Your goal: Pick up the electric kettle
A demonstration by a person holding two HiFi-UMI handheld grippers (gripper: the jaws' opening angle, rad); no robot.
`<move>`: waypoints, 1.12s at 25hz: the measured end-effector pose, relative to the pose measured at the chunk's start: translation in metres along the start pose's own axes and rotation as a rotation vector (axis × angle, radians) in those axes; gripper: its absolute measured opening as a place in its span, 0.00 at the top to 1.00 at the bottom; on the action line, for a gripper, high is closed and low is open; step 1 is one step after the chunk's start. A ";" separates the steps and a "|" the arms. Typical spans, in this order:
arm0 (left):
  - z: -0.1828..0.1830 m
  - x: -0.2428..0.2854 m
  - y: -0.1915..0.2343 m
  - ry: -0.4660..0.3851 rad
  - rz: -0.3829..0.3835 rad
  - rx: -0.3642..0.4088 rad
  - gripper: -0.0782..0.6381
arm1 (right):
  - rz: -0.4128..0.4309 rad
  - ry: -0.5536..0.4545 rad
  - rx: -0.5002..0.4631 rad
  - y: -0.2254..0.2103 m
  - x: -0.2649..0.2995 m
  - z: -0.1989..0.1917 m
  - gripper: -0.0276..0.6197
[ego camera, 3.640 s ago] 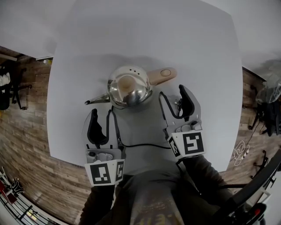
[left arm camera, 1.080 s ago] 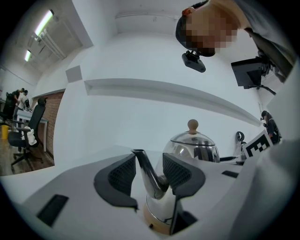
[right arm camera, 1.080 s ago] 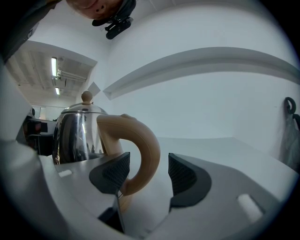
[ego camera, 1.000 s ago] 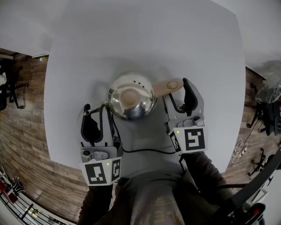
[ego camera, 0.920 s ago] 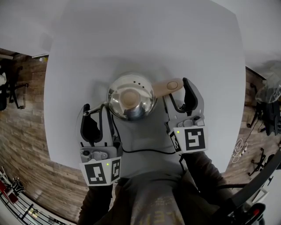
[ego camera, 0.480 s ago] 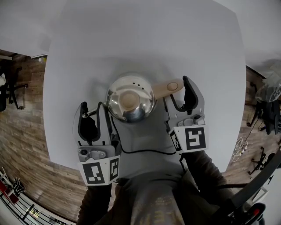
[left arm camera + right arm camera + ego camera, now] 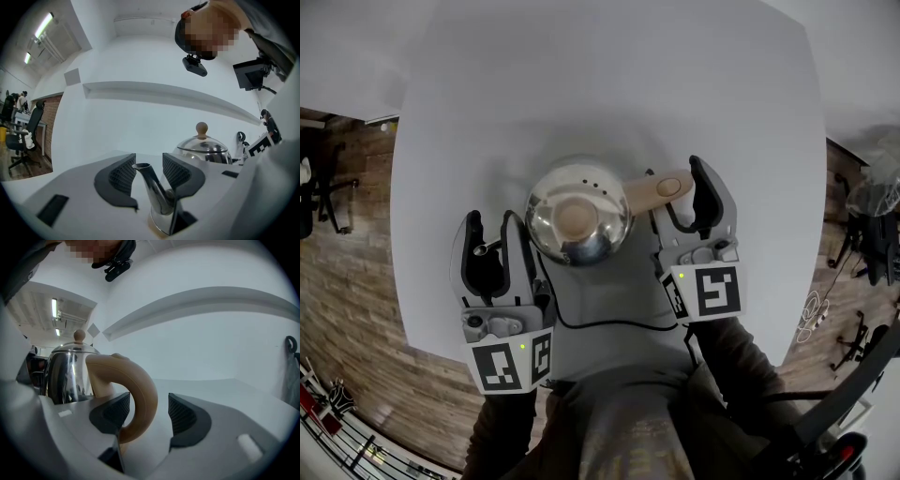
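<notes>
Kettle [image 7: 577, 214] stands mid-table [image 7: 609, 84], spout [image 7: 154, 190] at its 8 o'clock, handle [image 7: 140, 394] at 2. Left gripper [image 7: 148, 169] jaws stand apart around the spout. Right gripper [image 7: 149, 414] jaws stand apart around the handle.

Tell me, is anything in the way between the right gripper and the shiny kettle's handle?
Nothing visible is. The tan curved handle of the shiny steel kettle sits between the right gripper's open jaws.

No legible text anywhere, seemingly.
</notes>
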State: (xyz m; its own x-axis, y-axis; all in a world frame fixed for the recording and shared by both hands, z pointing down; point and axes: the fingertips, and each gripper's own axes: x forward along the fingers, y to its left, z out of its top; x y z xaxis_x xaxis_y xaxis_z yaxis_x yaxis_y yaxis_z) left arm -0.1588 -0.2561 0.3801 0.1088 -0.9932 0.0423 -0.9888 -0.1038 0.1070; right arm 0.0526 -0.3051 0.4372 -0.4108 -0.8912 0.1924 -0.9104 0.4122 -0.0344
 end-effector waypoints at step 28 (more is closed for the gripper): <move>0.005 0.018 0.005 -0.021 -0.009 0.008 0.67 | 0.002 -0.003 -0.013 -0.003 0.021 0.005 0.61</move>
State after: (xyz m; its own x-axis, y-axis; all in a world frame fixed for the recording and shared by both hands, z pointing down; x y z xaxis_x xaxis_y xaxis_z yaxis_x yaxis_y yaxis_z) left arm -0.1624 -0.2745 0.3768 0.1156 -0.9931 0.0208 -0.9886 -0.1130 0.0997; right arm 0.0467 -0.3259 0.4364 -0.4131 -0.8908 0.1892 -0.9088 0.4167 -0.0222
